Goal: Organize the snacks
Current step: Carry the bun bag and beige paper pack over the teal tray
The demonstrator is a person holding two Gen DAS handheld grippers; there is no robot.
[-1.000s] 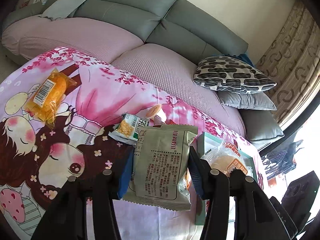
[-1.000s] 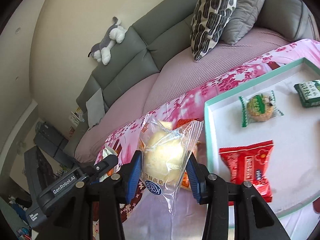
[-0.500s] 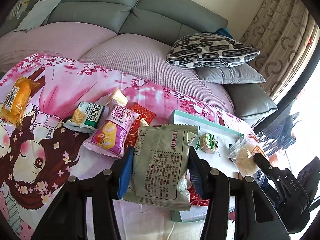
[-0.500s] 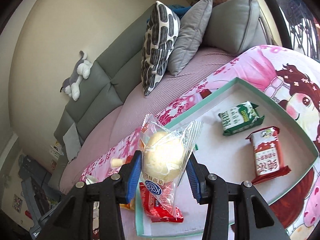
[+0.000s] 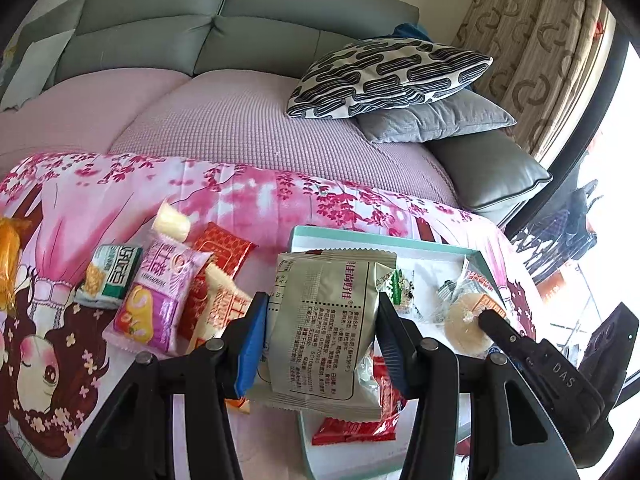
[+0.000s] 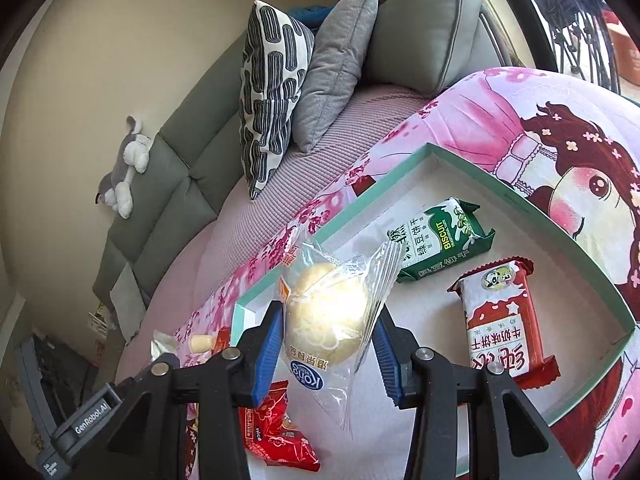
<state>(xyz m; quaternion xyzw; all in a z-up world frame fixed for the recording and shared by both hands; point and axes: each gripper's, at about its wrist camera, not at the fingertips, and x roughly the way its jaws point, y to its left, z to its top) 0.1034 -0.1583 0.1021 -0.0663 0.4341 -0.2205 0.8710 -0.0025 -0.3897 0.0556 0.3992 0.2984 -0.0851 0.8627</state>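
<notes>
Best to lower both packets onto bare tray (image 6: 520, 200) floor before letting go: left tool (image 5: 318, 340) clamped on grey packet (image 5: 324, 320) at lower centre, right tool (image 6: 326, 354) clamped on bun (image 6: 326, 316), seemingly above tray's near corner.

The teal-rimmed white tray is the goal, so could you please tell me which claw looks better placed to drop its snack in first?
Probably right: the right claw holds its clear-wrapped round bun over the teal-rimmed white tray. The left claw holds its grey-green foil packet nearer the rim.
</notes>
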